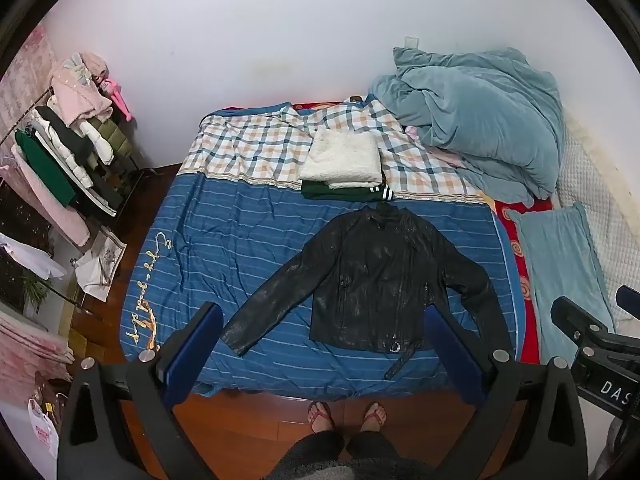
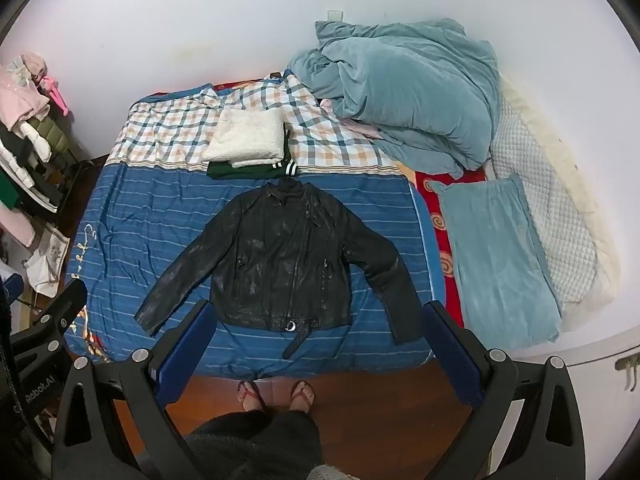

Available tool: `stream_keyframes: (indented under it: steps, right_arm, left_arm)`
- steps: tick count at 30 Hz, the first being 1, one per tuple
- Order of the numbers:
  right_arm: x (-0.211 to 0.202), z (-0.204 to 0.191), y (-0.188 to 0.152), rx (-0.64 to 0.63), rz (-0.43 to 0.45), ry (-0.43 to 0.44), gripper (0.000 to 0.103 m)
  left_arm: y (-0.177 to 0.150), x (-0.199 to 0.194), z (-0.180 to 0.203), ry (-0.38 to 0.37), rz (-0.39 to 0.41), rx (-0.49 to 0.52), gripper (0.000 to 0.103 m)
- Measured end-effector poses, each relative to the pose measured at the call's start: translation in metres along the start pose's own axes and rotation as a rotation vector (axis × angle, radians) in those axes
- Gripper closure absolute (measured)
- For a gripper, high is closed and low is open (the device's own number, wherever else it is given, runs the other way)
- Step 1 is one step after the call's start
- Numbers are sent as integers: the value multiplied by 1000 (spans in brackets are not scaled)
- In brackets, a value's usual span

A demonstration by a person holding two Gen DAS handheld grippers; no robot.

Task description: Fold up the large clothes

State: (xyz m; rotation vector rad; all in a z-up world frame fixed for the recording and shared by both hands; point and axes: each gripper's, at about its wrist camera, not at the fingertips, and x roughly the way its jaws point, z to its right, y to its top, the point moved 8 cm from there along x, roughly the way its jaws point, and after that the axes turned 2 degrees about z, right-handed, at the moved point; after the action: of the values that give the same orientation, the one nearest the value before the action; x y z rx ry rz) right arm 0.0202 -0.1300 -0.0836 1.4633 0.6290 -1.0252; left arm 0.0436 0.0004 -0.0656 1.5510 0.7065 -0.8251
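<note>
A black leather jacket (image 1: 372, 276) lies flat, front up, sleeves spread, on the blue striped bedsheet (image 1: 240, 240); it also shows in the right wrist view (image 2: 280, 264). My left gripper (image 1: 324, 316) is open and empty, held high above the near edge of the bed. My right gripper (image 2: 316, 312) is open and empty at about the same height, to the right of the left one; its body shows in the left wrist view (image 1: 592, 336). Neither gripper touches the jacket.
A folded white fleece (image 1: 344, 160) on a folded green garment (image 1: 344, 192) sits behind the jacket. A crumpled blue-grey duvet (image 1: 480, 120) and pillow (image 1: 560, 272) lie right. A loaded clothes rack (image 1: 68, 140) stands left. The person's feet (image 1: 344, 416) stand on the wooden floor.
</note>
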Motion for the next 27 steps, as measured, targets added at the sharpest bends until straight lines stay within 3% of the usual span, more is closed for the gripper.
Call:
stream_keyframes:
  steps: [7, 27]
  right_arm:
    - [-2, 4, 2, -3, 3, 3, 0]
    - [-8, 10, 1, 7, 1, 6, 0]
  left_arm:
    - [14, -6, 2, -4, 5, 4, 0]
    - [13, -7, 8, -14, 20, 2, 0]
